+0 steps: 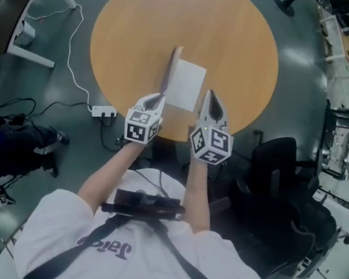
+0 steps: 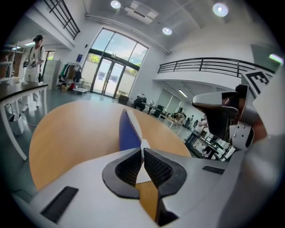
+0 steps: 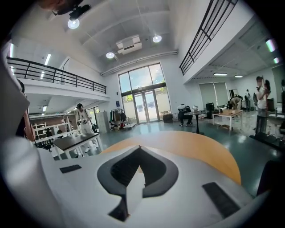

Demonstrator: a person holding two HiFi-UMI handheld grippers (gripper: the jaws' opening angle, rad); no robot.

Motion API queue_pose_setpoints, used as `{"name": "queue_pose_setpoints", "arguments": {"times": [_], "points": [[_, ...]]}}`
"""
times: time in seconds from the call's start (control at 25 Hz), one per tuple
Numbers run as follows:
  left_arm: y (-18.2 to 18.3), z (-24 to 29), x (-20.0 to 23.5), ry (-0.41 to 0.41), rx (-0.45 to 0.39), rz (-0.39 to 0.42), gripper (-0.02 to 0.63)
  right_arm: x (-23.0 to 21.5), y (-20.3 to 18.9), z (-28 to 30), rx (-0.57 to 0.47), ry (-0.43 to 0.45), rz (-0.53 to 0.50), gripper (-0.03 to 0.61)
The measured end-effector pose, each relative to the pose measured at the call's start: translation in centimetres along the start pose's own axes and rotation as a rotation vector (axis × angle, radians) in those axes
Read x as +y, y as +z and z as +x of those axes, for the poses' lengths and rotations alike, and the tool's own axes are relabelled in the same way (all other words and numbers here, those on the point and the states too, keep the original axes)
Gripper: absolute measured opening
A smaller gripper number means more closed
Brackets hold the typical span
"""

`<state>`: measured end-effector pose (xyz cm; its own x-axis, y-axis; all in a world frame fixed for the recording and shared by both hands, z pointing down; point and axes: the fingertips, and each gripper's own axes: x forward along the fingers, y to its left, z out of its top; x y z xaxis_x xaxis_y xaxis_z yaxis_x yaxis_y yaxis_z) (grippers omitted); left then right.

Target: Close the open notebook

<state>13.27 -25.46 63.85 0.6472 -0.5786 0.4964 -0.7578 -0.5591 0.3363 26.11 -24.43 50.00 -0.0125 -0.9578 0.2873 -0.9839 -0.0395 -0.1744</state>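
The notebook (image 1: pixel 185 86) lies near the front edge of the round wooden table (image 1: pixel 235 42), its white page facing up. Its blue cover (image 2: pixel 128 133) stands almost upright along the left side, seen as a thin raised edge (image 1: pixel 172 72) in the head view. My left gripper (image 1: pixel 160 96) (image 2: pixel 142 149) is shut on the near corner of that cover and holds it lifted. My right gripper (image 1: pixel 208 93) (image 3: pixel 139 148) hovers just right of the notebook's near corner, shut with nothing in it. White page shows below its jaws.
A black office chair (image 1: pixel 283 173) stands to the right of the table's front. A white power strip (image 1: pixel 104 111) with its cable lies on the floor at the left. A white desk frame (image 1: pixel 33 32) stands at the far left. People stand far off in the hall.
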Motion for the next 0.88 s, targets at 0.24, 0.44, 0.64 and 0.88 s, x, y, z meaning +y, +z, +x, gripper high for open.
{"name": "queue_pose_setpoints", "arguments": {"times": [0.24, 0.44, 0.64, 0.88], "points": [[-2.2, 4.0, -5.3, -0.095, 0.063, 0.037, 0.031, -4.1, 0.2, -2.0, -0.015, -0.058, 0.026, 0.012], [-6.0, 7.4, -8.0, -0.132, 0.159, 0.056, 0.031, -6.1, -1.9, -2.9, 0.016, -0.089, 0.064, 0.012], [-9.9, 9.1, -7.9, -0.123, 0.262, 0.097, 0.032, -5.4, -3.9, -3.3, 0.036, -0.084, 0.093, 0.012], [-11.1, 10.8, -7.6, -0.117, 0.34, 0.149, 0.032, -5.2, -2.8, -3.2, 0.007, -0.084, 0.09, 0.012]]}}
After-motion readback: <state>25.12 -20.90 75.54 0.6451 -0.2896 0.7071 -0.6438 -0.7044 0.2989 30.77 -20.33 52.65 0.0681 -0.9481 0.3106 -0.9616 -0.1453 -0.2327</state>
